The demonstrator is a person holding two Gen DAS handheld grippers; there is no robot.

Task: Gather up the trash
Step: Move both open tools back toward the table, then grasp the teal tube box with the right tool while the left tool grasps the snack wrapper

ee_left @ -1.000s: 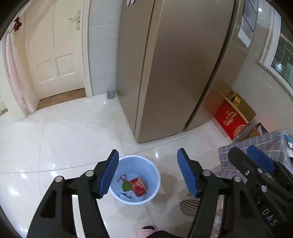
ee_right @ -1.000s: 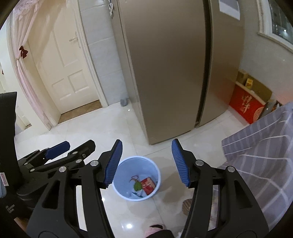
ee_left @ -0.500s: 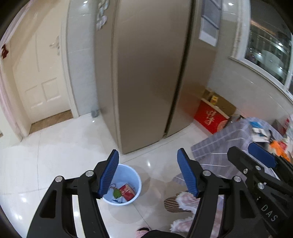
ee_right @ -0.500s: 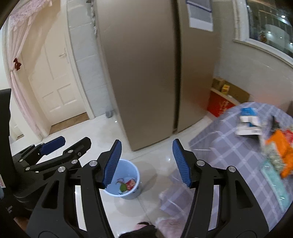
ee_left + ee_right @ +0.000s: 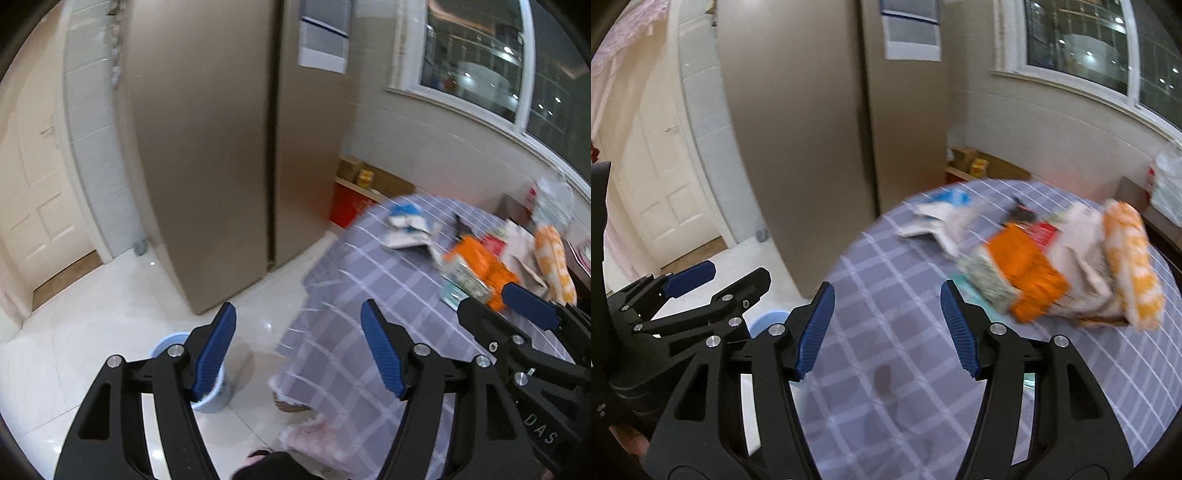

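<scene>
A light blue bin [image 5: 214,391] stands on the white floor at the lower left, mostly hidden behind my left gripper's finger. Its rim also shows in the right wrist view [image 5: 768,318]. A round table with a grey checked cloth [image 5: 886,369] carries a blurred heap of trash: an orange packet [image 5: 1030,273], a white and blue wrapper [image 5: 942,210] and an orange-white bag [image 5: 1134,258]. The same heap shows in the left wrist view [image 5: 476,258]. My left gripper [image 5: 299,350] is open and empty. My right gripper [image 5: 886,332] is open and empty above the near part of the cloth.
A tall bronze fridge [image 5: 221,147] stands behind the bin. A white door [image 5: 33,166] is at the far left. A red box [image 5: 347,203] and cardboard boxes sit by the wall under the window [image 5: 498,62]. A slipper [image 5: 288,402] lies under the table edge.
Both views have swung up and right, from the bin on the floor to the table and its trash. Both grippers stayed open and empty.
</scene>
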